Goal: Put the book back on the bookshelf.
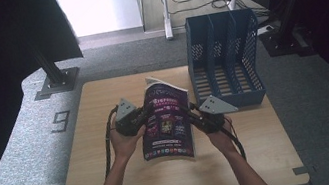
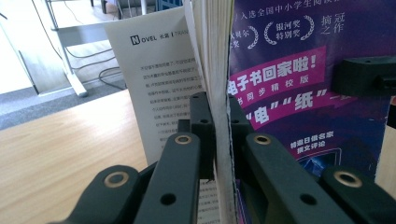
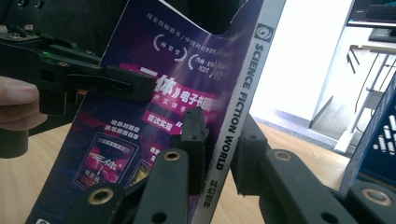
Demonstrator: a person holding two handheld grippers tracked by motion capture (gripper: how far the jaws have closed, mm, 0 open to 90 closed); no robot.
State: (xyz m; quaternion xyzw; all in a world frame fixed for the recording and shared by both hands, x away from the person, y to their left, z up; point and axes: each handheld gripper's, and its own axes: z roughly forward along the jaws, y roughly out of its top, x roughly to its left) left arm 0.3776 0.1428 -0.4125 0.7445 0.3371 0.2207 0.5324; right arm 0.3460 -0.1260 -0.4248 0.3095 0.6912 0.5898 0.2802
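A magazine [image 1: 166, 122] with a purple cover is held upright and tilted over the wooden table [image 1: 102, 98], one gripper on each side. My left gripper [image 1: 148, 113] is shut on its open page edge; in the left gripper view the jaws [image 2: 218, 116] pinch the cover and the page block, with a white printed leaf [image 2: 159, 79] loose behind. My right gripper [image 1: 187, 114] is shut on the spine side, and its jaws [image 3: 219, 135] clamp beside the white spine [image 3: 243, 107] lettered SCIENCE FICTION WORLD. The left gripper [image 3: 135, 86] reaches onto the cover from the left there.
A blue slotted file rack [image 1: 225, 57] stands on the table's back right corner, just beyond the right gripper; its wall [image 3: 378, 135] is near in the right gripper view. A black stand foot [image 1: 57, 82] and a white frame [image 1: 168, 21] are on the floor behind.
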